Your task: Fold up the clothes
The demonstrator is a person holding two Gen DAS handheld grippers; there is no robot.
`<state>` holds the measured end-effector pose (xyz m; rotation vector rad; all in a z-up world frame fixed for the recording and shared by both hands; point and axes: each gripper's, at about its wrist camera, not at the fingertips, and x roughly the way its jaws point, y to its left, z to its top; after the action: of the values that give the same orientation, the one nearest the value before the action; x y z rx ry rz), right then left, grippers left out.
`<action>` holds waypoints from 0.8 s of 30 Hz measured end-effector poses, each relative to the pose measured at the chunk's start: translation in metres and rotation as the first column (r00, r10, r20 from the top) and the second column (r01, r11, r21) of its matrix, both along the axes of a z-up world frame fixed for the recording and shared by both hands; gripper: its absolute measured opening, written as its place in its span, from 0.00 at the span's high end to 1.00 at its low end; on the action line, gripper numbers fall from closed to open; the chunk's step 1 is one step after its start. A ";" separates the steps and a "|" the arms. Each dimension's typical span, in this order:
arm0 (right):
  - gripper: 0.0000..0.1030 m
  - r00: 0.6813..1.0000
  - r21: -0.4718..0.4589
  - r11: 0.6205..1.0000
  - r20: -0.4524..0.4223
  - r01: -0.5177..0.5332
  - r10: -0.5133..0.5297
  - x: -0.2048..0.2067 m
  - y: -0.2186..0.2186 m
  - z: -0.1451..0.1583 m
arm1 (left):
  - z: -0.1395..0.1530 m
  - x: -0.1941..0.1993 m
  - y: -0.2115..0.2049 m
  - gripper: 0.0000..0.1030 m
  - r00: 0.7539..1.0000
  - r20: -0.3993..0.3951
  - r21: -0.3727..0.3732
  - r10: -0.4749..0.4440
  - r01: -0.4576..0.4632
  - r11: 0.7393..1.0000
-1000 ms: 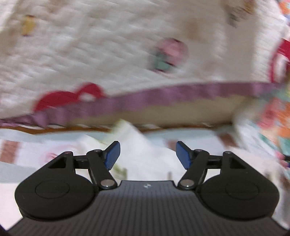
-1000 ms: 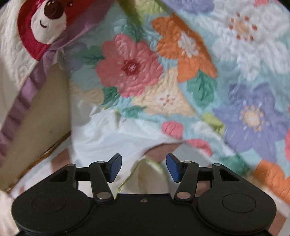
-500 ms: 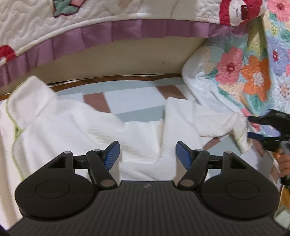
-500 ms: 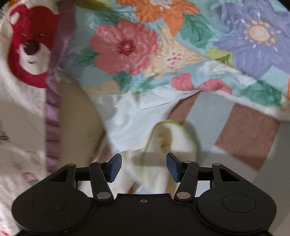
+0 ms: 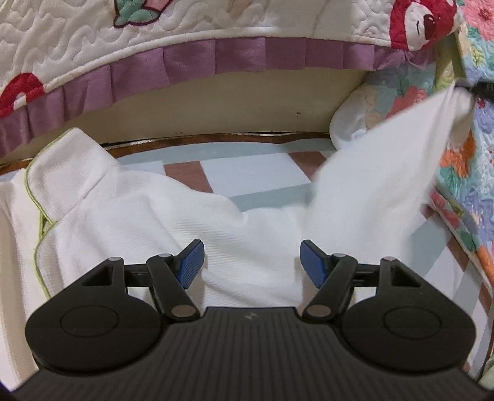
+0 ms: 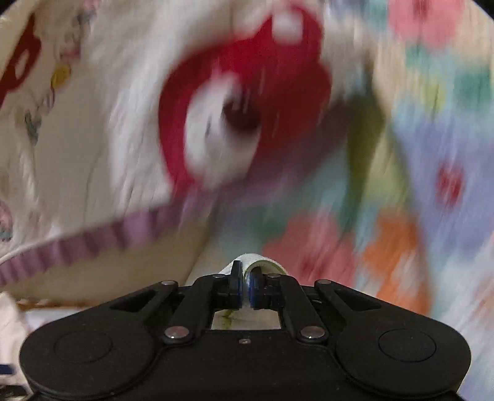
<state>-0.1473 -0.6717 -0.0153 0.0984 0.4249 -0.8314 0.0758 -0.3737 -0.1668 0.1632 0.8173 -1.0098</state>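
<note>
Two grippers are seen. The right gripper, its jaws just closed, is clamped on a green-trimmed edge of the white garment, which is spread on the checked surface; one portion is drawn up to the right. The left gripper is held spread above the cloth, nothing pinched. A bear-print quilt is seen behind.

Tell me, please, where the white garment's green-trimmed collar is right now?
In the left wrist view, the collar lies at far left, below the purple-frilled quilt, well left of the open left tool.
</note>
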 end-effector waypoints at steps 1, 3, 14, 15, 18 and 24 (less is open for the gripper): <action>0.94 1.000 -0.049 0.999 -0.023 0.014 -0.016 -0.002 -0.006 0.009 | 0.000 0.000 0.001 0.34 1.000 0.005 0.005 -0.005 0.005 1.000; 0.94 0.996 -0.115 0.992 -0.067 0.047 -0.055 -0.007 -0.023 0.022 | -0.001 -0.001 0.002 0.34 1.000 0.012 0.014 -0.012 0.012 1.000; 0.96 0.940 -0.169 0.977 -0.294 0.126 -0.172 -0.014 -0.084 -0.013 | -0.023 0.003 0.004 0.34 1.000 0.025 0.099 -0.016 0.014 0.995; 0.96 0.934 -0.161 0.979 -0.313 0.127 -0.173 -0.012 -0.086 -0.021 | -0.023 0.002 0.003 0.34 0.999 0.036 0.109 -0.025 0.021 0.994; 0.96 0.914 -0.086 0.985 -0.368 0.149 -0.170 -0.011 -0.101 -0.048 | -0.021 0.000 0.001 0.34 0.997 0.064 0.149 -0.054 0.044 0.988; 0.94 0.912 0.118 0.957 -0.354 0.263 -0.207 -0.028 -0.132 -0.068 | -0.018 -0.001 -0.001 0.34 0.997 0.056 0.153 -0.056 0.047 0.987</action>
<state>-0.1755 -0.8033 -0.0836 0.1625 0.8198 -1.0565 0.0746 -0.3744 -0.1845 0.3451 0.8384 -0.9864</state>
